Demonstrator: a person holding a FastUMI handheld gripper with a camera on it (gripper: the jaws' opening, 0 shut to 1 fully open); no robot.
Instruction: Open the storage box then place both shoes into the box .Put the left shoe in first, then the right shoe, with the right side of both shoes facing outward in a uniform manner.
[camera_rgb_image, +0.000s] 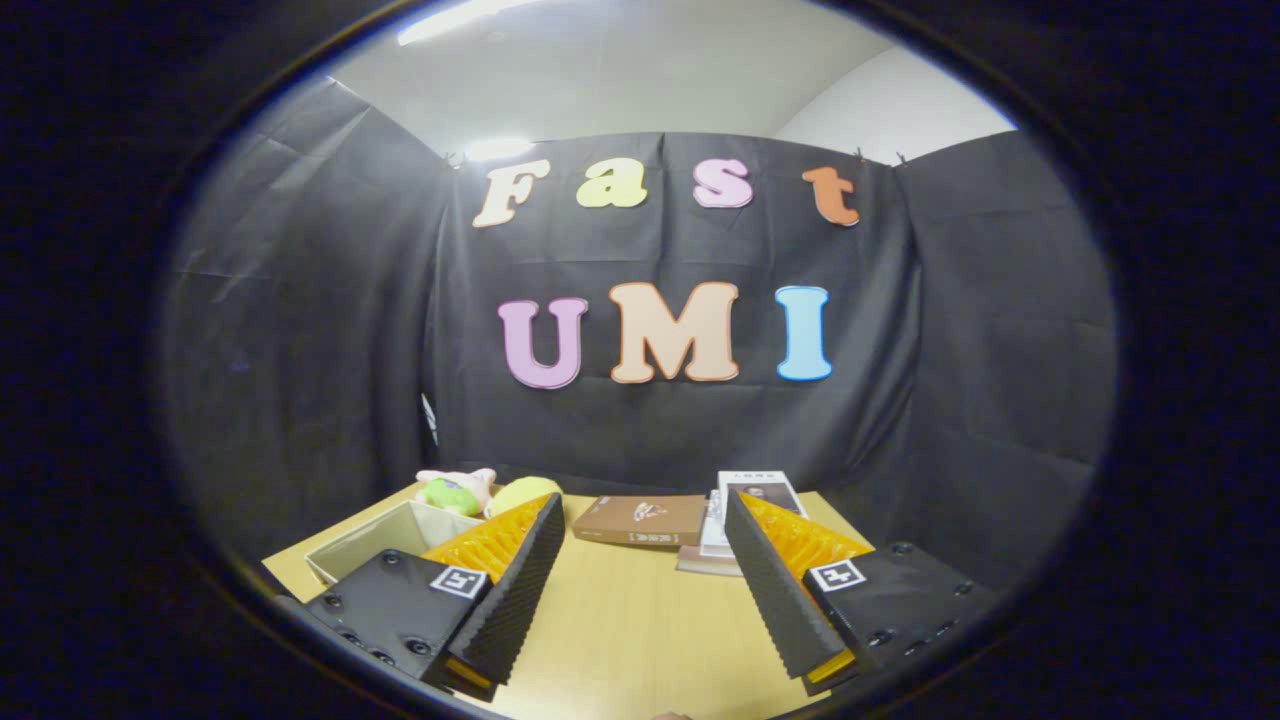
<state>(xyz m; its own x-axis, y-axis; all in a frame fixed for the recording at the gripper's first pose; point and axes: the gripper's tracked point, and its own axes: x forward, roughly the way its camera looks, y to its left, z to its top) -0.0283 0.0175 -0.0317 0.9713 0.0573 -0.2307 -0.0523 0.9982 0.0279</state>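
Jaws spread wide above the desk (630, 610), gripper (640, 520) holding nothing; a brown book (640, 520) lies just ahead, an open box (385, 540) beside the left finger.

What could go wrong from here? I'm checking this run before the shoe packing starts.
1. The gripper is open over bare table, aimed high at the wall; box and shoes are not ahead of the fingers, so a blind sweep may be needed.
2. Books lie just beyond the fingertips; moving forward could push them.
3. The bin and plush toys sit close beside one finger; swinging that way could knock them.
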